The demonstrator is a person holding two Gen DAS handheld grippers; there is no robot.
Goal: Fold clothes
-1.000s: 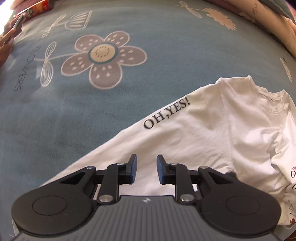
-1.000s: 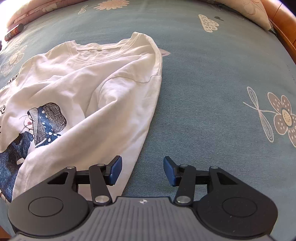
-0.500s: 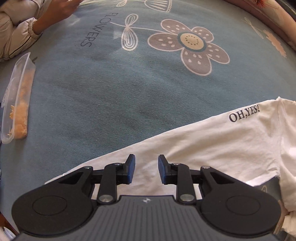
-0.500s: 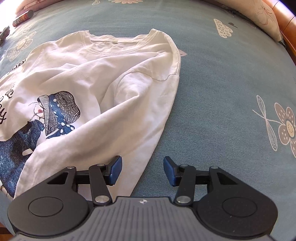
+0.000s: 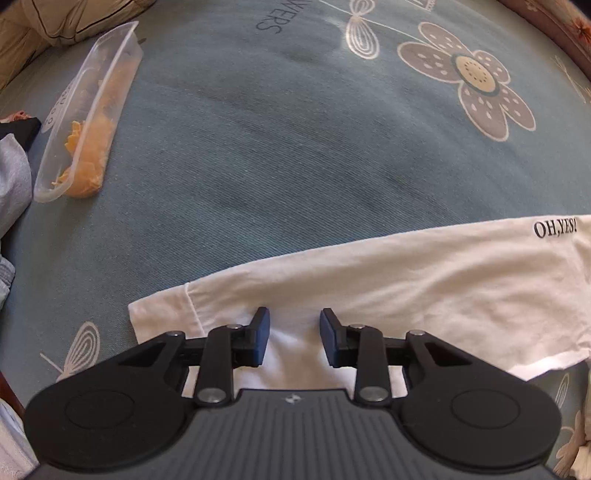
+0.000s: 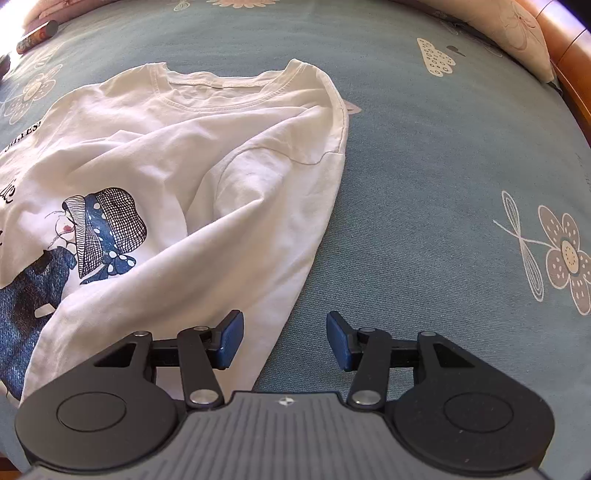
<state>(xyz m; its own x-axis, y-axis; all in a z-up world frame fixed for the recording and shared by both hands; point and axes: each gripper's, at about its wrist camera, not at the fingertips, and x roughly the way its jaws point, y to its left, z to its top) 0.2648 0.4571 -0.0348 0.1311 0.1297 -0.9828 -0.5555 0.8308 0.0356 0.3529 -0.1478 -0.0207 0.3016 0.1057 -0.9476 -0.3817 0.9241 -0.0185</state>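
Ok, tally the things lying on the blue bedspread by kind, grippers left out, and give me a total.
White T-shirt: 1
Clear plastic container of orange snack: 1
Dark tube at the far edge: 1
Grey garment at the left edge: 1, only partly in view
Total: 4

Both views are bright with warm daylight; in the right wrist view the far left corner burns out to white glare, so the light seems to enter from that side; the white T-shirt (image 6: 192, 155) is evenly lit there, its folds marked by soft grey shading, no hard shadows; in the left wrist view the clear plastic container (image 5: 88, 114) shows pale highlights on its walls; the blue bedspread (image 5: 295, 147) reads sharp at centre; fisheye bending curves its flower print and squeezes the edges, where detail softens; the left claw (image 5: 294, 338) sits dark and slightly soft in the foreground.
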